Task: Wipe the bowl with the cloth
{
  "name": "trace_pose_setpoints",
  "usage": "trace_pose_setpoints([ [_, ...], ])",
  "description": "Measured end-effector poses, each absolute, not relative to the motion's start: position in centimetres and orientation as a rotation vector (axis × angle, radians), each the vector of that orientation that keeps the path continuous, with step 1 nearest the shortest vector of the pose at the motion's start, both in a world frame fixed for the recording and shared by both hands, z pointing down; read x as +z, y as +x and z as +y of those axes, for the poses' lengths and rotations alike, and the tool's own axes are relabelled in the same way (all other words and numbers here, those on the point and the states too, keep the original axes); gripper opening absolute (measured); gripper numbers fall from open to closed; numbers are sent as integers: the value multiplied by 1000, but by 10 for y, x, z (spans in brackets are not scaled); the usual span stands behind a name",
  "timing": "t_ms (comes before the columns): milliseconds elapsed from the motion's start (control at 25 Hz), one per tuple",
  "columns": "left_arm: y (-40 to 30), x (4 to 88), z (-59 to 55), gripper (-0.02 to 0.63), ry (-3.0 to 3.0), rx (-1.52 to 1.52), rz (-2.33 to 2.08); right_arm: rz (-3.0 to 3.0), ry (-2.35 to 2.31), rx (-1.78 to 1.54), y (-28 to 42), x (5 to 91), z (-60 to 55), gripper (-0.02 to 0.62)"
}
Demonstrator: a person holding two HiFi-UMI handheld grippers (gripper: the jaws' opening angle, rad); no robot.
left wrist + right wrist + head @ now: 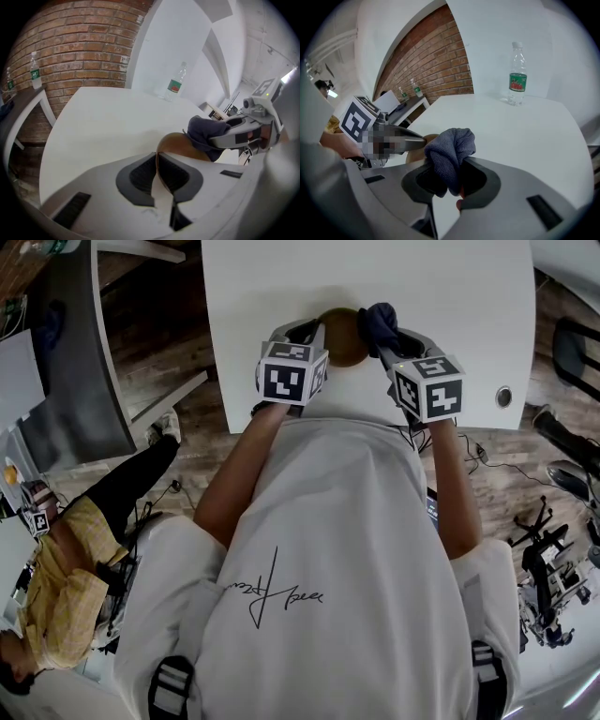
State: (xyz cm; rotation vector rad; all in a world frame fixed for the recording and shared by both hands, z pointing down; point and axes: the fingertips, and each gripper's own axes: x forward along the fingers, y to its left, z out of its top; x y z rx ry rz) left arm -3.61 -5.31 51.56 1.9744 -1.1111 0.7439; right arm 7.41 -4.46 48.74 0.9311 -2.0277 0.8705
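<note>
1. Brown, hard-looking and thin-walled, the bowl (343,334) should handle light and stiff. Its smooth wall could slip, so I judge a pinch on the rim the best hold.
2. My left hand-held gripper (158,174) is clamped on that rim, wall between the pads, holding the bowl tilted by the near edge of the white desk (375,277).
3. The dark blue-grey cloth (450,152) is soft and bunched. My right hand-held gripper (452,183) is closed on the wad, which sits against the bowl.
4. I see nothing inside the bowl, though its hollow is mostly hidden. A water bottle (517,75) stands well apart.
</note>
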Motion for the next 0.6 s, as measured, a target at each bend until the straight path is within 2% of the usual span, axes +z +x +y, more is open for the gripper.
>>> trace_pose_setpoints([
  [600, -34, 515, -53, 12, 1974, 747, -1112, -2033, 846, 804, 70, 486, -53, 83],
])
